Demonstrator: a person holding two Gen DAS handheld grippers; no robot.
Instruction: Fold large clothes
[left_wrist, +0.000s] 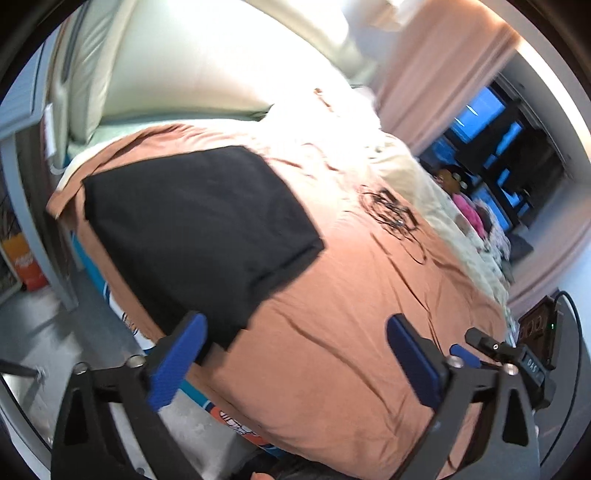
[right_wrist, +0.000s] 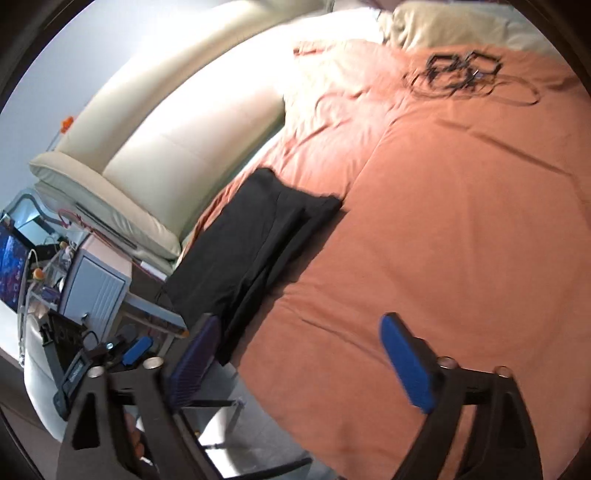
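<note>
A black garment (left_wrist: 192, 221) lies folded into a flat rectangle on the orange bedcover (left_wrist: 332, 332), near the bed's left side. In the right wrist view the same black garment (right_wrist: 255, 240) shows layered folded edges along its near side. My left gripper (left_wrist: 295, 350) hangs above the bed in front of the garment, jaws wide open, nothing between the blue pads (left_wrist: 177, 362). My right gripper (right_wrist: 299, 362) is also wide open and empty, held above the bed's near edge beside the garment. The right gripper (left_wrist: 476, 350) also shows at the lower right of the left wrist view.
A tangle of black cable (left_wrist: 395, 214) lies on the bedcover further back. A cream headboard (right_wrist: 155, 147) runs along the bed's head, with a nightstand (right_wrist: 96, 288) beside it. A person (left_wrist: 458, 184) sits beyond the far bedside by dark windows. A pink curtain (left_wrist: 436, 66) hangs behind.
</note>
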